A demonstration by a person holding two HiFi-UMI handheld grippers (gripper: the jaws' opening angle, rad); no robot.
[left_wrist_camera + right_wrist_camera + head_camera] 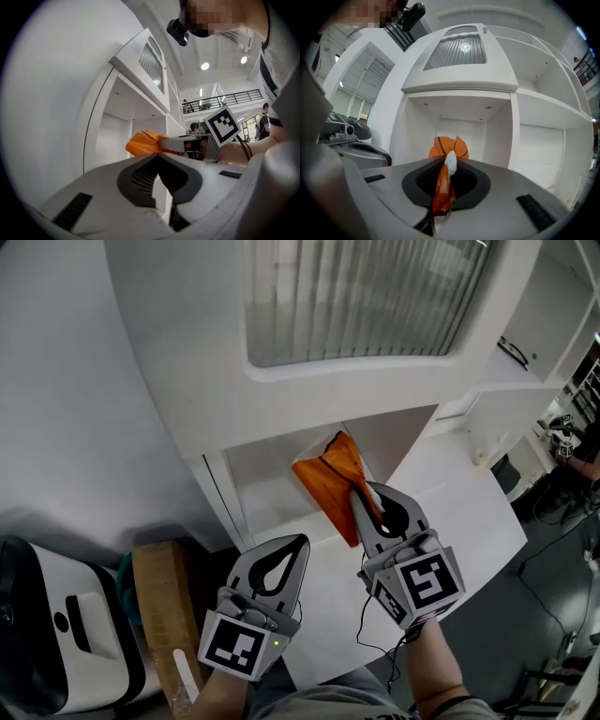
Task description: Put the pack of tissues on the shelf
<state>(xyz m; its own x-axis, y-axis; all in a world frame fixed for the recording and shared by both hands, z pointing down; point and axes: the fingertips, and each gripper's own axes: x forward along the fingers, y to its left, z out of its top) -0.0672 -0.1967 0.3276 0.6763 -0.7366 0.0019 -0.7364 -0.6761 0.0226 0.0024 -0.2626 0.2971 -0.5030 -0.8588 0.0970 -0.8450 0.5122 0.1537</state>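
The white shelf unit (pixel 187 343) stood ahead, its lower compartment (pixel 267 479) open-fronted. The right gripper (pixel 362 491) had its 2 jaws clenched on one end of the orange pack of tissues (pixel 328 476), holding it off the surfaces at that compartment's mouth. Beside it, the left gripper (pixel 301 544) had its jaws closed together on nothing.
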